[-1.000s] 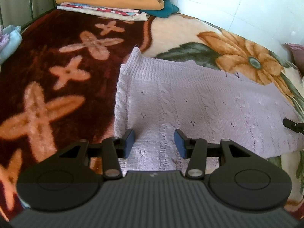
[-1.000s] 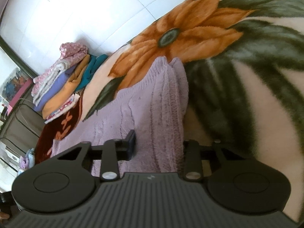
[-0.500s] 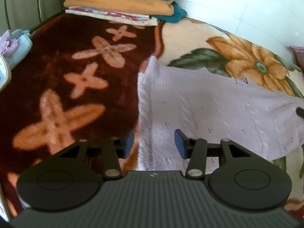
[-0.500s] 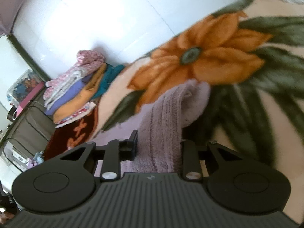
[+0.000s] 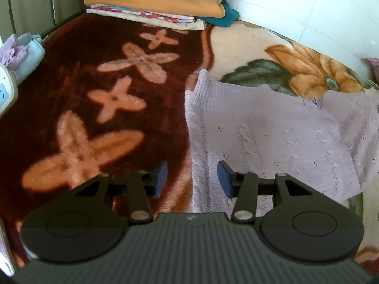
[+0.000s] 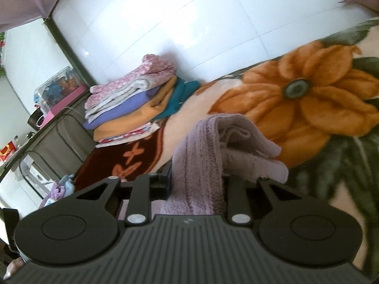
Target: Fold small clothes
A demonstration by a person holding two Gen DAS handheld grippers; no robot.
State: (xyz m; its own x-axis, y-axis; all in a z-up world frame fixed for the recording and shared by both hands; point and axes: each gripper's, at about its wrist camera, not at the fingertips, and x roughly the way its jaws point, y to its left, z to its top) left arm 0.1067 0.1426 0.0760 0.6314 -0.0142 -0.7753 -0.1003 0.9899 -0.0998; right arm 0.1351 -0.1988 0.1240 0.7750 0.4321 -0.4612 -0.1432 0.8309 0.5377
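Folding is under way, judged from how things lie: a stack of folded clothes (image 5: 156, 2) already sits at the far end of the floral blanket (image 5: 99, 99), against the white tiled wall (image 6: 189, 35), while the lilac knitted garment (image 5: 272, 137) lies nearer than the stack, mostly flat across the blanket where the dark red part meets the cream part. Its first fold looks only begun; the rest of the folding and adding it to the stack remain.

The right tool (image 6: 197, 184) has one bunched end of the lilac garment (image 6: 213, 153) between its jaws, which are closing narrow on the thick knit, and it holds that end raised clear of the blanket, tilted with the stack off to its left.

The left tool (image 5: 191, 179) points steeply down over the garment's near left edge, jaws standing moderately apart with nothing pressed between them.
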